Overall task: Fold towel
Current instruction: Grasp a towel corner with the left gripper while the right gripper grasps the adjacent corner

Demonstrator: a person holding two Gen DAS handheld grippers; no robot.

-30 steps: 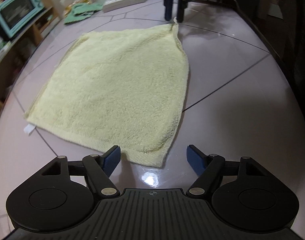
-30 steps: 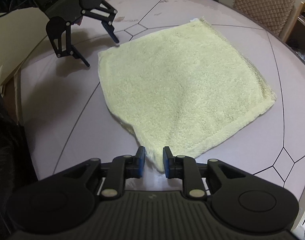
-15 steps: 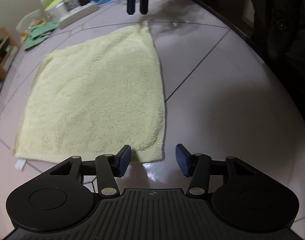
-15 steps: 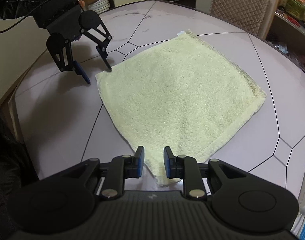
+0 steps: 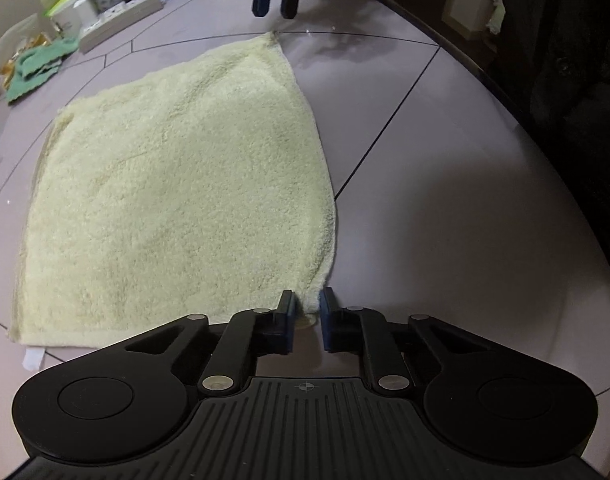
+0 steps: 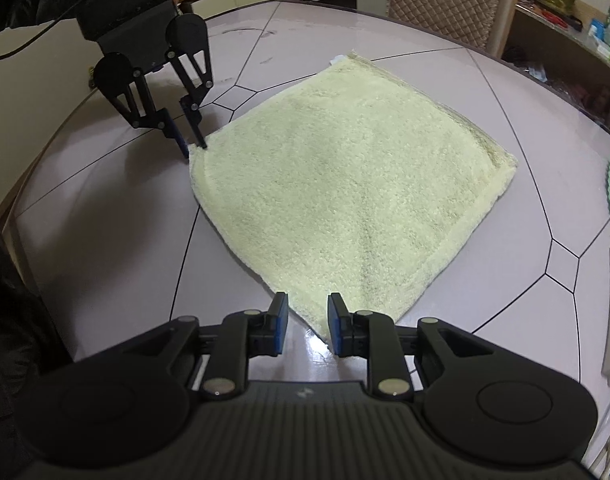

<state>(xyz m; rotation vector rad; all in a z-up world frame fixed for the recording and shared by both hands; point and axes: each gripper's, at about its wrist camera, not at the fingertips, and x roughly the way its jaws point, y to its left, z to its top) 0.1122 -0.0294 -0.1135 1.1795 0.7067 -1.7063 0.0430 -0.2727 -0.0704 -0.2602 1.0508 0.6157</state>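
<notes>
left wrist view shows the yellow towel (image 5: 177, 184) lying flat on the desk (image 5: 445, 184), with its near right corner sitting between the pads of the left claw (image 5: 307, 312). the pads are nearly together on that corner, but i cannot tell if they have pinched it tight. right wrist view shows the right claw (image 6: 307, 316) straddling the next corner along the same edge, its pads parted with a clear gap, so it looks released. the far edge of the towel lies loose, with a white tag (image 6: 337, 58) at the far corner.

to do this step well, i would get both corners seated deep between the pads before any lift, closing firmly so the thick pile does not slip. then raise both claws evenly, keep the edge taut between them, and carry it over to meet the opposite edge squarely. uneven lift would likely skew the fold
</notes>
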